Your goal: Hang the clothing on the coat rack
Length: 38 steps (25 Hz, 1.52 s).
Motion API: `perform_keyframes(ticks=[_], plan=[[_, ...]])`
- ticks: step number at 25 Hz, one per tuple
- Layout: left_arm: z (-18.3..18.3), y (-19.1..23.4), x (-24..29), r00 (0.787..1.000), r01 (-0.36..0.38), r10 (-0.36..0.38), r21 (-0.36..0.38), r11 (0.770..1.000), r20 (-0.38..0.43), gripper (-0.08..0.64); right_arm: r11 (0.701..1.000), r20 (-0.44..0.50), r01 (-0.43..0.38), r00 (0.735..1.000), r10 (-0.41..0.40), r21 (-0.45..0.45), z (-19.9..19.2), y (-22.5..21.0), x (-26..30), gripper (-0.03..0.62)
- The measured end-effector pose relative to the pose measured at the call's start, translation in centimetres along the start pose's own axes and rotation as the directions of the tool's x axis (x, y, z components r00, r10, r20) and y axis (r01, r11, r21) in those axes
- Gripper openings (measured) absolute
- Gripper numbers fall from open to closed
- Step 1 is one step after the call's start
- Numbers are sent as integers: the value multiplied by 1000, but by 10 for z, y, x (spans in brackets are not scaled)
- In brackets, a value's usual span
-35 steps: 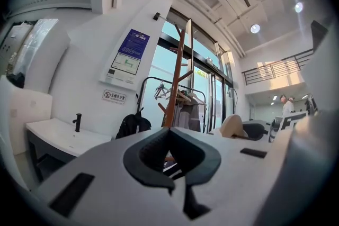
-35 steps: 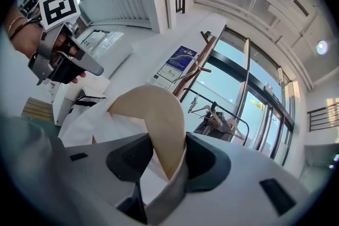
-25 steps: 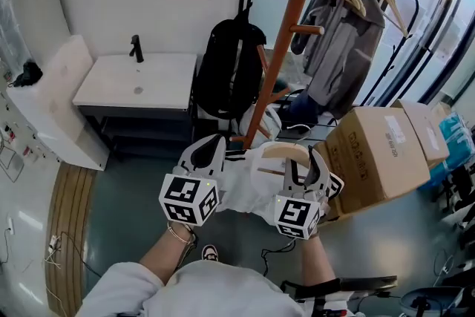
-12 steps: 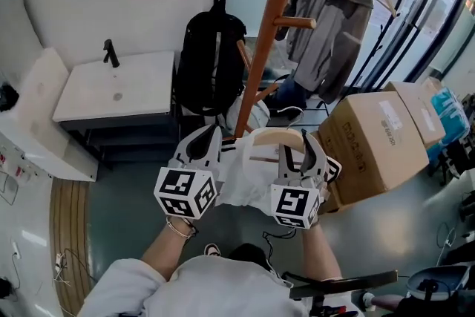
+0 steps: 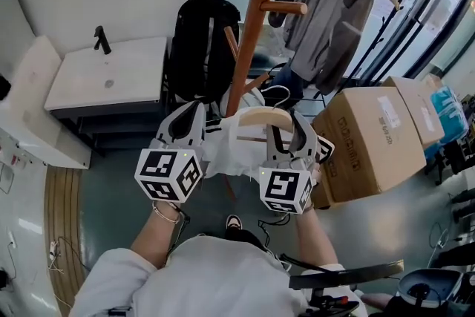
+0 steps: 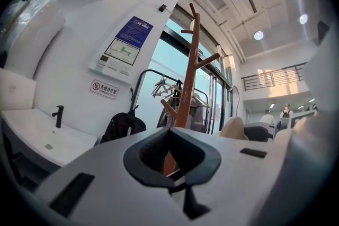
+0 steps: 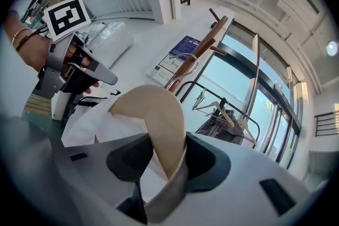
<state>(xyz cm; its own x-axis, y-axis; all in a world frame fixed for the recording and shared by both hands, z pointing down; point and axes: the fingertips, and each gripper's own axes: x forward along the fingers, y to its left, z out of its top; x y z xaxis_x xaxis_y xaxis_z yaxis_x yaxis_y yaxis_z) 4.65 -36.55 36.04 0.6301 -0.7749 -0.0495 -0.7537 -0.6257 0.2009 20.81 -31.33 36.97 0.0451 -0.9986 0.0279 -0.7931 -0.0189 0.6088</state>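
A white garment hangs on a pale wooden hanger between my two grippers, just in front of the orange wooden coat rack. My right gripper is shut on the hanger's right arm; in the right gripper view the wood and a fold of collar sit between its jaws. My left gripper is at the garment's left shoulder. In the left gripper view its jaws stand apart, and only the rack's pole shows through the gap. The hanger's wire hook points toward the pole.
A black backpack hangs on the rack's left side. Behind it stands a white sink counter. A large cardboard box is on the right. A black clothes rail with a grey coat and bare hangers is at the back right.
Both grippers have carried the hanger and garment closer to the coat rack's pole. The right gripper's hold on the hanger is unchanged.
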Motion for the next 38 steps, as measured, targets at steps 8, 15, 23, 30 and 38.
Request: perform_keyframes(ticks=[8, 15, 23, 30, 38], plan=[[-8, -10, 3, 1000, 29, -29, -4, 1000, -8, 8, 1000, -31, 2, 1000, -1, 28, -14, -5, 2, 193], [-9, -6, 1, 999, 41, -41, 0, 999, -15, 8, 999, -42, 17, 999, -15, 36, -14, -2, -5, 193], [-16, -15, 2, 996, 84, -84, -12, 996, -36, 8, 996, -99, 68, 993, -63, 51, -32, -6, -32, 193], [-30, -31, -5, 989, 132, -133, -10, 991, -72, 8, 988, -166, 144, 977, -133, 51, -54, -16, -68, 193], [-48, -54, -8, 977, 186, -187, -20, 982, -106, 8, 971, -242, 231, 947, -211, 56, -81, -32, -109, 193]])
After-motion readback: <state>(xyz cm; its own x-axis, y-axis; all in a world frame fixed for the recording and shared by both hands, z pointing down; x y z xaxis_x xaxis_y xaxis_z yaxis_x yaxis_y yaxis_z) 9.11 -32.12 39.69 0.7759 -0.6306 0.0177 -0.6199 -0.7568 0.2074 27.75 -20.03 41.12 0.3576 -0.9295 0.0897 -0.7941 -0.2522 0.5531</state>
